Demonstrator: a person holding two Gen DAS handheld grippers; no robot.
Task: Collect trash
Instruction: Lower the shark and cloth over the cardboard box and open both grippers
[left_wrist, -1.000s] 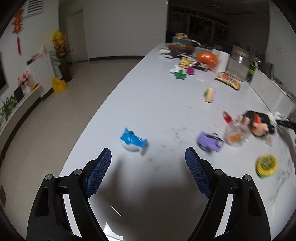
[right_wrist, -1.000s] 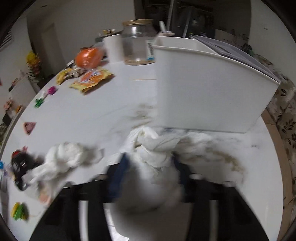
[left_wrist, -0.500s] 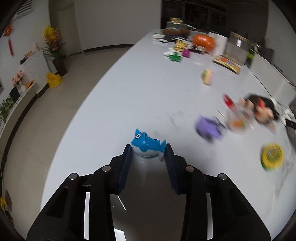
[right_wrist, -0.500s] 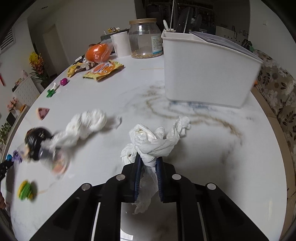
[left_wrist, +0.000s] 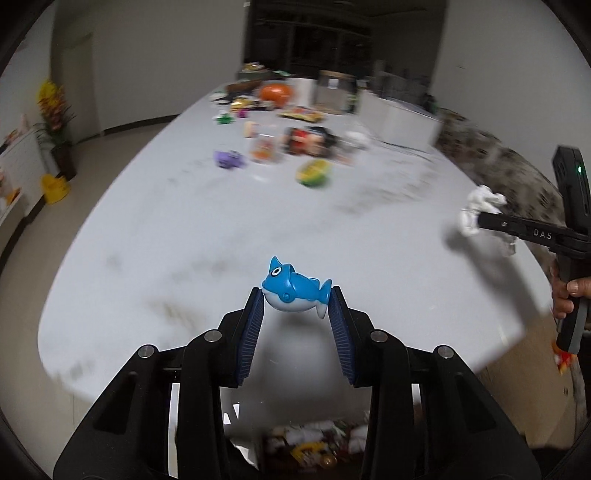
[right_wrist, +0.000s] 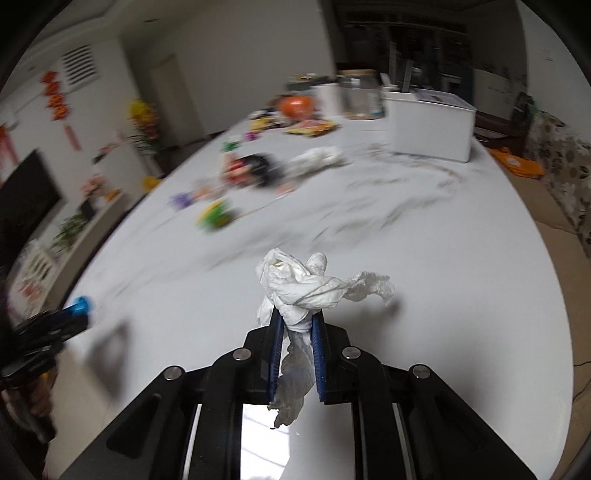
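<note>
My left gripper (left_wrist: 295, 306) has closed on the blue shark toy (left_wrist: 293, 293) and lifted it off the table (left_wrist: 184, 240). My right gripper (right_wrist: 297, 325) pinched the crumpled tissue (right_wrist: 303, 288) and raised it too, the table's clutter now far off at 12 o'clock.

Glossy plastic shark toy (left_wrist: 293, 291); crumpled, soft white tissue (right_wrist: 308, 290); smooth, polished marble-look table (right_wrist: 461, 266); ribbed blue rubbery pads (left_wrist: 253, 325).
</note>
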